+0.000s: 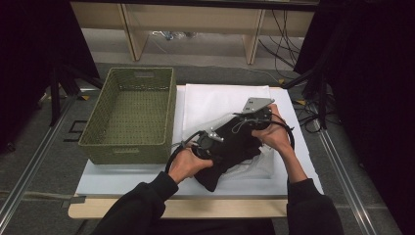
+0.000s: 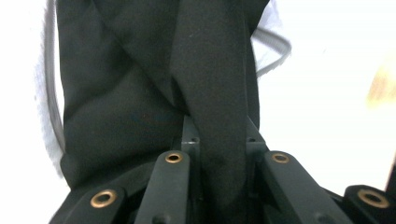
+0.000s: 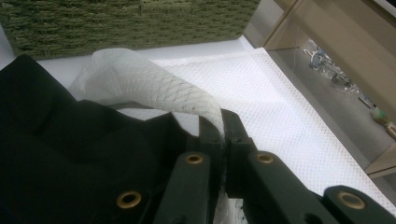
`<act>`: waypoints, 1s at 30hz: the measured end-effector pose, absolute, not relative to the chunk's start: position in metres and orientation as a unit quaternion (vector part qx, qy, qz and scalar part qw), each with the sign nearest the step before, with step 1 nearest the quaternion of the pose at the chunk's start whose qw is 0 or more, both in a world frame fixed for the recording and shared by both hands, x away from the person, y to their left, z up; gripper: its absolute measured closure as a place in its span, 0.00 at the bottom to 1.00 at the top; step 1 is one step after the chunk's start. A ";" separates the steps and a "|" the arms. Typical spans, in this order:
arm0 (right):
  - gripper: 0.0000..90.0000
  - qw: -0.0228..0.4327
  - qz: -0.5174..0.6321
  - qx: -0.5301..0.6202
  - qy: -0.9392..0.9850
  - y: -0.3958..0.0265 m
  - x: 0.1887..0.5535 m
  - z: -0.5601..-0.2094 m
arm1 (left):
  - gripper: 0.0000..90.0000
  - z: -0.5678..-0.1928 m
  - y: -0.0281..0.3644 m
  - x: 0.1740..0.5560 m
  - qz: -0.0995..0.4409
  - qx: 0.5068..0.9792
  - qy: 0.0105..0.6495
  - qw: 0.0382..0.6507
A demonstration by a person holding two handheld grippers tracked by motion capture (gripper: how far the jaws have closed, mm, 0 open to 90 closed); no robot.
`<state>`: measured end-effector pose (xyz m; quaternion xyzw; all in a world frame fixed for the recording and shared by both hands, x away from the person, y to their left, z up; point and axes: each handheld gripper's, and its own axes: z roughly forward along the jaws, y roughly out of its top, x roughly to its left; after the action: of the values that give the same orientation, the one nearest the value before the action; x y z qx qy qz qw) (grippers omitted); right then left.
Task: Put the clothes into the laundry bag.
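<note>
Black cloth point(image 2: 140, 93) pinched in left gripper point(image 2: 219, 149); right gripper point(image 3: 223, 140) clamps white mesh point(image 3: 154, 88).

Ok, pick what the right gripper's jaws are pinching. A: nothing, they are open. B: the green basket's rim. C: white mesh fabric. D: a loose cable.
C: in the right gripper view, the right gripper has its jaws closed on a fold of white mesh fabric arching up beside the black garment.

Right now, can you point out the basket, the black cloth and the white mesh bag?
basket point(image 1: 161, 105), high view, right wall.
black cloth point(image 2: 116, 107), left gripper view, bunched fabric left of the pinched fold.
mesh bag point(image 3: 154, 91), right gripper view, raised flap leading into the jaws.
</note>
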<state>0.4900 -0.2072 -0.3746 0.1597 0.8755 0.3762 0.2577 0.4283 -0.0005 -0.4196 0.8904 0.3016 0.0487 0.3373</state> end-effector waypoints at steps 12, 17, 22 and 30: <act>0.99 0.259 0.379 0.154 0.875 -0.206 0.489 -0.372 | 0.87 -0.415 -0.010 0.459 0.058 0.845 0.364 0.387; 0.99 0.255 0.378 0.159 0.876 -0.209 0.490 -0.373 | 0.76 -0.431 -0.015 0.455 0.056 0.839 0.366 0.399; 0.99 0.256 0.378 0.159 0.875 -0.211 0.490 -0.373 | 0.47 -0.421 0.001 0.439 0.071 0.841 0.354 0.403; 0.99 0.258 0.374 0.158 0.877 -0.209 0.490 -0.374 | 0.23 -0.434 0.031 0.411 0.091 0.867 0.331 0.363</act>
<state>0.4898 -0.2093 -0.3743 0.1576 0.8768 0.3740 0.2577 0.4107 0.0312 -0.4344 0.8666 0.3307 0.0905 0.3627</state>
